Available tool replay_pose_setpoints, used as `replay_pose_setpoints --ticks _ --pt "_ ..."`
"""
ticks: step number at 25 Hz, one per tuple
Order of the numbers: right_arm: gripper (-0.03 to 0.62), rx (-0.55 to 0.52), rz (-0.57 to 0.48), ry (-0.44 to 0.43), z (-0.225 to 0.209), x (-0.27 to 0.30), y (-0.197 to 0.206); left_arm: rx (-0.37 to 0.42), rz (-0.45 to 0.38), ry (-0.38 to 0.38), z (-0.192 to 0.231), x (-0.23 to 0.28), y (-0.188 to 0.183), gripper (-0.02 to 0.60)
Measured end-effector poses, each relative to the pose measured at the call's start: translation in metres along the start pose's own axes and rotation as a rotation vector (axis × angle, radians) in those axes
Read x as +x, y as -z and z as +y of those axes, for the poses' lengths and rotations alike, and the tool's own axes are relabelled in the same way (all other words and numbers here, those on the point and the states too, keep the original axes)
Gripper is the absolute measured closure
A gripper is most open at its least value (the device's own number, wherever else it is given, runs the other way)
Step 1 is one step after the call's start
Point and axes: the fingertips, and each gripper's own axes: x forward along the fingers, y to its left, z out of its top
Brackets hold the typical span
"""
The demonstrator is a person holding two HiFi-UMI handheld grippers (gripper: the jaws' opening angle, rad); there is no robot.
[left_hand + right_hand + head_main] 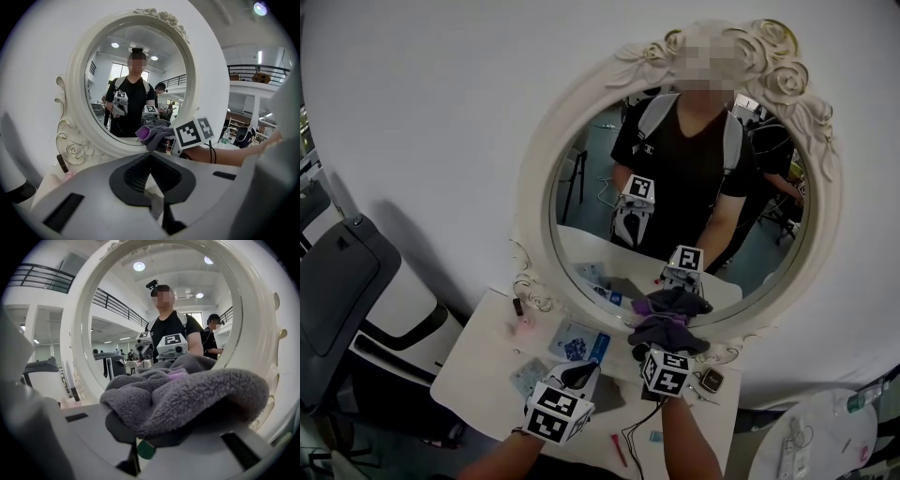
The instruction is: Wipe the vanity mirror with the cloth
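Right gripper view: right tongs clamped mid-bunch on the soft, floppy cloth at the lower rim of the vanity mirror, probably a decent hold; left tongs pinched together, empty.

Vanity mirror: oval glass in a white frame with carved roses, upright, filling centre and upper right of head view. Cloth: grey-purple fleece, bunched, lower centre, against the glass's bottom edge, meeting its own reflection.
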Motion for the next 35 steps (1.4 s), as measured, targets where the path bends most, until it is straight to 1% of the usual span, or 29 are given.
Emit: replay_pose_setpoints --ticks 2,3,5,8,10,15,17,19,22,24,27,30,32,35 --pt "0.566 0.029 -0.021 -0.038 0.004 -0.005 -0.011 -0.001 -0.005 -0.003 0.001 -0.001 -0.002 0.575" --pt "0.566 0.031 -0.047 -0.052 0.006 -0.011 -0.022 0.000 -0.010 -0.004 0.001 -0.001 -0.004 0.575" --pt "0.566 -0.008 -0.132 -0.070 0.014 -0.027 -0.056 0.007 -0.027 0.002 -0.001 -0.002 -0.011 0.575" --pt "0.566 -0.132 -0.297 -0.098 0.035 -0.060 -0.124 0.029 -0.052 0.024 -0.010 -0.001 -0.023 0.575" --pt "0.566 -0.181 -0.390 -0.125 0.049 -0.082 -0.173 0.046 -0.064 0.043 -0.019 0.000 -0.030 0.575" --pt "0.566 -0.181 -0.579 -0.210 0.070 -0.137 -0.306 0.075 -0.088 0.065 -0.030 -0.001 -0.042 0.575" --pt "0.566 -0.184 -0.635 -0.232 0.078 -0.156 -0.356 0.075 -0.094 0.060 -0.029 -0.003 -0.043 0.575" --pt "0.566 -0.213 -0.670 -0.231 0.089 -0.168 -0.401 0.068 -0.097 0.054 -0.028 -0.005 -0.042 0.575" --pt "0.566 -0.251 -0.699 -0.215 0.102 -0.178 -0.450 0.059 -0.102 0.037 -0.022 -0.009 -0.042 0.575" --pt "0.566 -0.254 -0.696 -0.218 0.108 -0.179 -0.468 0.053 -0.104 0.019 -0.016 -0.013 -0.041 0.575" --pt "0.566 -0.248 -0.672 -0.215 0.112 -0.166 -0.479 0.033 -0.111 -0.011 -0.003 -0.017 -0.042 0.575" --pt "0.566 -0.248 -0.710 -0.201 0.114 -0.161 -0.479 0.019 -0.109 -0.034 0.006 -0.020 -0.041 0.575" --pt "0.566 -0.269 -0.734 -0.204 0.117 -0.160 -0.475 0.017 -0.105 -0.040 0.010 -0.020 -0.040 0.575" --pt "0.566 -0.311 -0.732 -0.219 0.127 -0.154 -0.465 0.010 -0.100 -0.048 0.015 -0.018 -0.039 0.575"
